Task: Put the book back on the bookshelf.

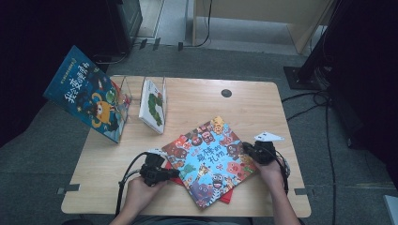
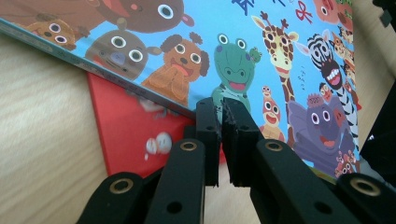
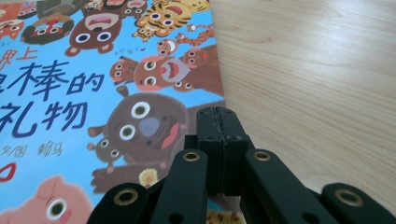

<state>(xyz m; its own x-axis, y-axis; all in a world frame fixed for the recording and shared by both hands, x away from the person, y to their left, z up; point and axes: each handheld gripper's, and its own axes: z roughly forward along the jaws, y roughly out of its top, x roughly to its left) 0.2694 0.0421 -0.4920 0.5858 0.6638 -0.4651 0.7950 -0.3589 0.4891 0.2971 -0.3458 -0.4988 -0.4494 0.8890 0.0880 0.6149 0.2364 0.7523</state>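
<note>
A pale wooden table (image 1: pixel 263 101) with rounded corners stands on grey carpet (image 1: pixel 42 136), and a small dark round cap (image 1: pixel 226 93) sits in its top near the far edge. Toward the near edge lies a picture book with a blue cover crowded with cartoon animals (image 1: pixel 209 161), turned at an angle to the table's sides; it rests partly on a red book (image 1: pixel 227 197) that lies flat on the wood beneath it — red shows at its near-left and near corners. At the far left stands a clear book stand (image 1: pixel 126 89); a blue book (image 1: pixel 88 93) leans at its left — overhanging the table's edge — and a white one (image 1: pixel 153 105) stands tilted in it.
</note>
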